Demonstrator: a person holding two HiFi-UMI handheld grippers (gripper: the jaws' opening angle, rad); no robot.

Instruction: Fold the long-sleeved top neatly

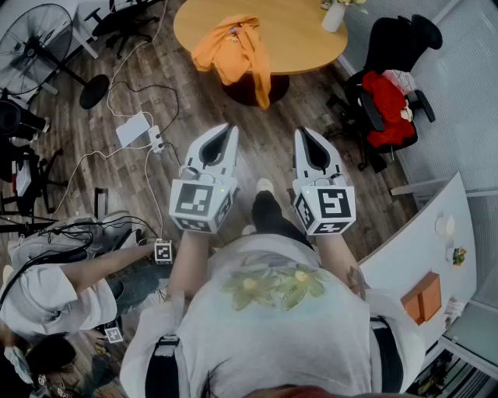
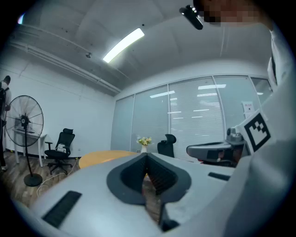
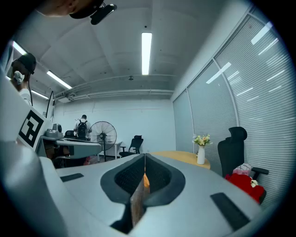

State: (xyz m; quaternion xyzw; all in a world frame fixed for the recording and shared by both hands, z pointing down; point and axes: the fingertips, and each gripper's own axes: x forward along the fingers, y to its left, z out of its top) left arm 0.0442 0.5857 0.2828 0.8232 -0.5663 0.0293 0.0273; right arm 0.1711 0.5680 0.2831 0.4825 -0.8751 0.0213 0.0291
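The long-sleeved top [image 1: 237, 50] is orange and lies crumpled on the near edge of a round wooden table [image 1: 311, 39], one part hanging over the rim. My left gripper [image 1: 231, 127] and right gripper [image 1: 302, 133] are held level side by side in front of the person's body, well short of the table. Both have their jaws together with nothing between them. In the left gripper view the shut left gripper [image 2: 147, 155] points at the table [image 2: 104, 157]. In the right gripper view a sliver of the orange top [image 3: 145, 180] shows past the shut right gripper [image 3: 144, 156].
A white vase of flowers [image 1: 334, 15] stands on the table. A black office chair with red clothing [image 1: 387, 109] is at the right, near a white desk [image 1: 420, 249]. A fan [image 1: 35, 35], floor cables with a power strip [image 1: 136, 128] and a crouching person [image 1: 47, 299] are at the left.
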